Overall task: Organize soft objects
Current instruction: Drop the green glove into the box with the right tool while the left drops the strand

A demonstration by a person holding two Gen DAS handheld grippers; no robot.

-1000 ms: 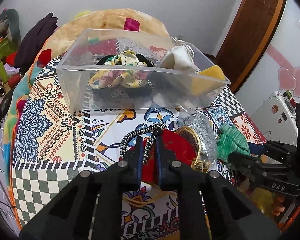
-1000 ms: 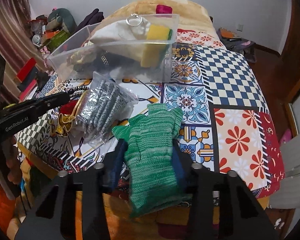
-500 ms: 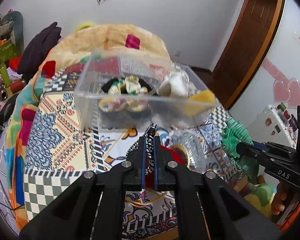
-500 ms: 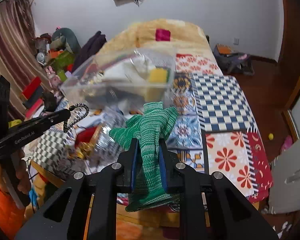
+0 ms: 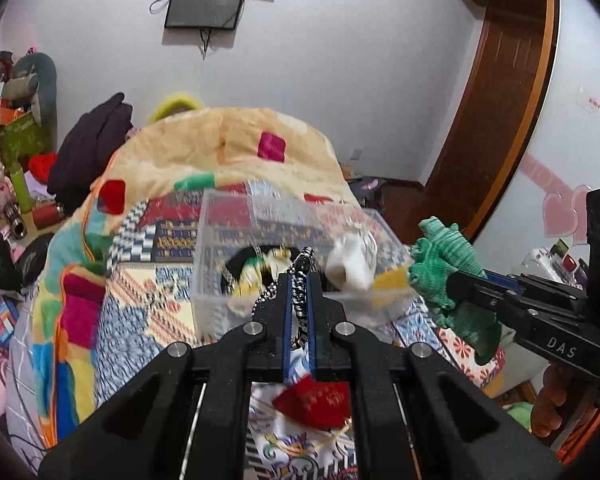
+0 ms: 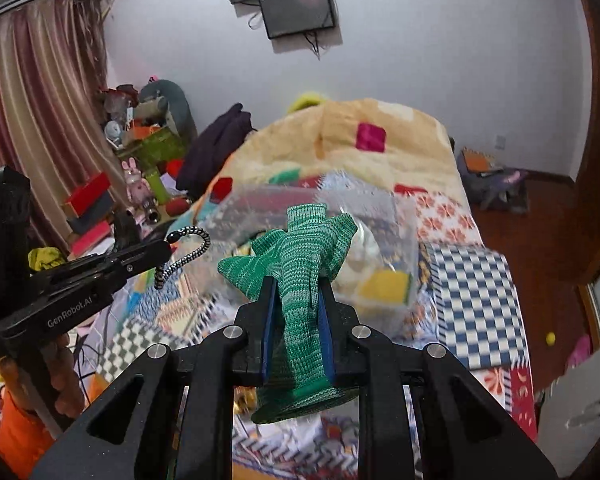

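Observation:
My left gripper (image 5: 299, 280) is shut on a black-and-white braided hair tie (image 5: 300, 280) and holds it in the air in front of the clear plastic bin (image 5: 260, 220). The hair tie also shows in the right wrist view (image 6: 188, 252). My right gripper (image 6: 296, 292) is shut on a green knitted glove (image 6: 300, 260) and holds it up before the bin (image 6: 400, 220). The glove also shows at the right of the left wrist view (image 5: 444, 268). The bin holds a floral scrunchie (image 5: 260, 272), a white pouch (image 5: 348, 260) and a yellow sponge (image 6: 384, 286).
A red pouch with gold cord (image 5: 320, 398) lies on the patterned bedspread (image 5: 140, 300) below my left gripper. A beige blanket (image 5: 228, 144) is heaped behind the bin. Cluttered shelves and toys (image 6: 140, 168) stand at the left. The floor and a door (image 5: 496, 100) are at the right.
Both grippers have risen off the bed with their loads. The left shut on the hair tie and lifted it off the red pouch; the right shut on the glove and lifted it.

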